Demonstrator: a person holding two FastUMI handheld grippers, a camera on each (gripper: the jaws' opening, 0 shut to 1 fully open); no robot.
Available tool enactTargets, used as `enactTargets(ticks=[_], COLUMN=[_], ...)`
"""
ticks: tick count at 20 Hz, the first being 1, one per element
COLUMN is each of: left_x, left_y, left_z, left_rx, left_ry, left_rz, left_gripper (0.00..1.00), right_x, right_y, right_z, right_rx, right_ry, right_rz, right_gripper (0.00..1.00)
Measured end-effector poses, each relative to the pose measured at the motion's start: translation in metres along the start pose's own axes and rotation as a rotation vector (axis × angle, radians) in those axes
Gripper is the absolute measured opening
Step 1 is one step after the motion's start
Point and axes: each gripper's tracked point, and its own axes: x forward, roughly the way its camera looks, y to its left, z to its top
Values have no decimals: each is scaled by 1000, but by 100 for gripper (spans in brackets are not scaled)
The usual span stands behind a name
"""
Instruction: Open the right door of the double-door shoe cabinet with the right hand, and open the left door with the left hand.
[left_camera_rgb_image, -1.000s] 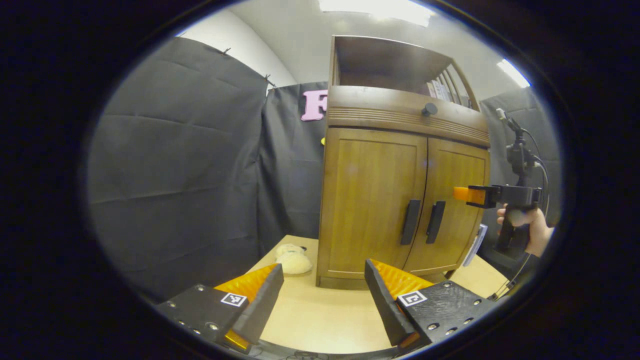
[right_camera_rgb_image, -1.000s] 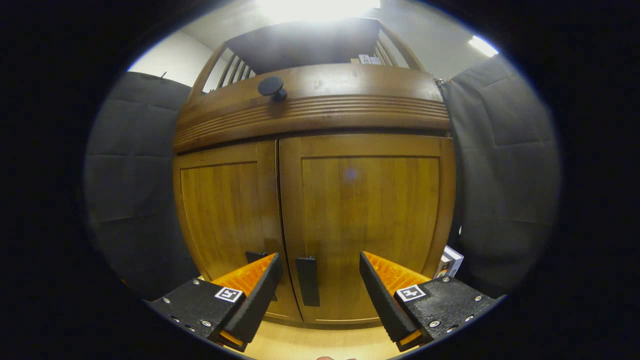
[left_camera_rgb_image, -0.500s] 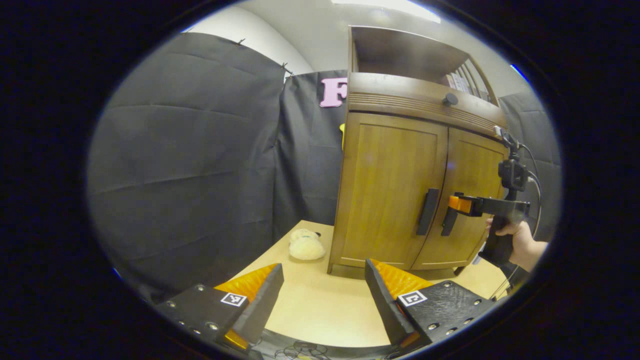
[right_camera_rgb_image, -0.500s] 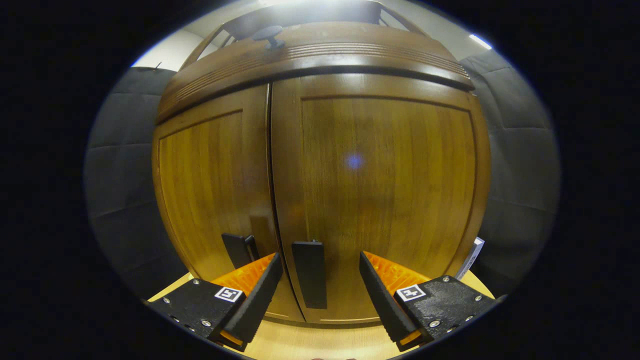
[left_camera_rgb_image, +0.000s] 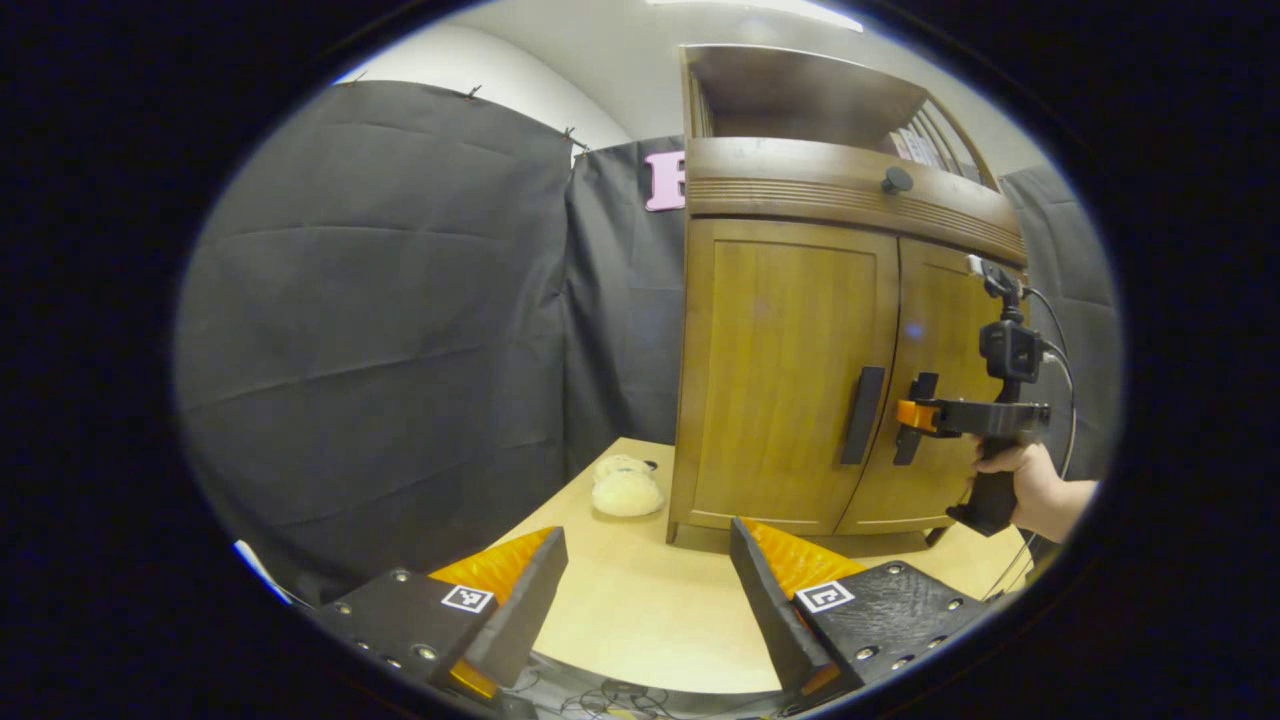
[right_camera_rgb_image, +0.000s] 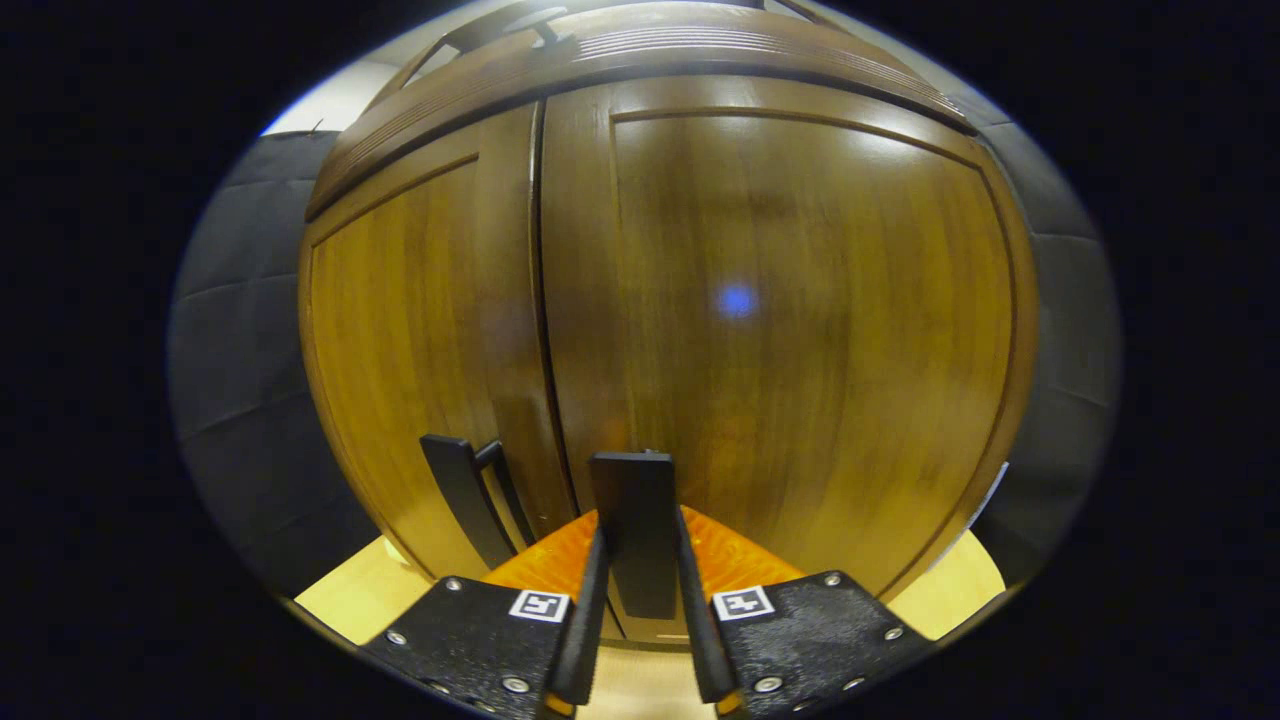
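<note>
The wooden shoe cabinet (left_camera_rgb_image: 790, 360) stands on a pale table, both doors shut. In the right gripper view the right door (right_camera_rgb_image: 800, 330) looms close, and my right gripper (right_camera_rgb_image: 640, 570) is shut on its black handle (right_camera_rgb_image: 636, 530), a finger pressing each side. The left door's black handle (right_camera_rgb_image: 462, 495) stands just to the left. In the left gripper view my left gripper (left_camera_rgb_image: 645, 580) hangs open and empty above the table, well short of the left door (left_camera_rgb_image: 780, 370) and its handle (left_camera_rgb_image: 863, 413). Farther off, the right gripper (left_camera_rgb_image: 915, 415) sits at the right handle (left_camera_rgb_image: 918, 420), held by a hand (left_camera_rgb_image: 1025, 485).
A fluffy cream slipper (left_camera_rgb_image: 625, 490) lies on the table (left_camera_rgb_image: 650, 610) beside the cabinet's left side. A drawer with a round black knob (left_camera_rgb_image: 896, 180) tops the doors, under an open shelf. Black cloth walls stand behind and to both sides.
My right gripper moved in to the right door and shut on its handle. The left gripper drifted slightly; it stays open.
</note>
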Motion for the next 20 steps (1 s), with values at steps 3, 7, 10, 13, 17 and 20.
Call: enactTargets(ticks=[3,7,10,13,17,20], left_x=[0,1,1,-2,-6,-11], left_y=[0,0,-2,-4,-8,-12], left_z=[-2,-2,-2,-3,-1,0], left_rx=[-1,-5,-6,-13,0,17], left_ry=[3,-1,0,4,-6,-20], left_rz=[1,-11,-27,-56,-106,-157], left_gripper=[97,97,97,97,97,97], right_x=[0,-4,-8,-17,-22,-19], right_y=[-1,-1,1,2,0,-1], right_z=[-1,-2,1,9,11,12], right_rx=[8,2,4,-2,3,4], right_ry=[12,23,42,45,41,38], right_rz=[7,-8,12,28,23,18], right_gripper=[33,28,29,29,29,29])
